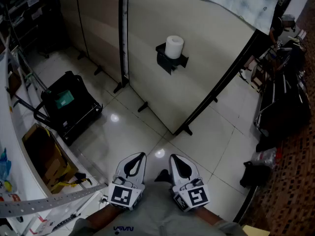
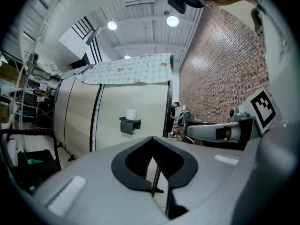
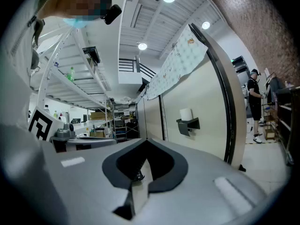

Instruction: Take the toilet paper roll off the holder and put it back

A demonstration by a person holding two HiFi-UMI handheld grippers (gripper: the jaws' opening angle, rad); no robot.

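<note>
A white toilet paper roll (image 1: 174, 46) stands upright on a black holder (image 1: 171, 59) fixed to a beige partition panel (image 1: 197, 73). The left gripper view shows the roll (image 2: 131, 114) and holder (image 2: 129, 124) small and far ahead; the right gripper view shows the roll (image 3: 186, 114) and holder (image 3: 187, 124) far off too. My left gripper (image 1: 138, 158) and right gripper (image 1: 176, 160) hang side by side low in the head view, well short of the panel. Both are shut with nothing between their jaws.
A black wheeled case (image 1: 69, 104) stands on the tiled floor at left, beside a cardboard box (image 1: 42, 154) and white shelving (image 1: 12, 146). The panel's black feet (image 1: 183, 130) jut onto the floor. Dark clutter (image 1: 283, 102) lines the right. A person (image 3: 255, 104) stands far off.
</note>
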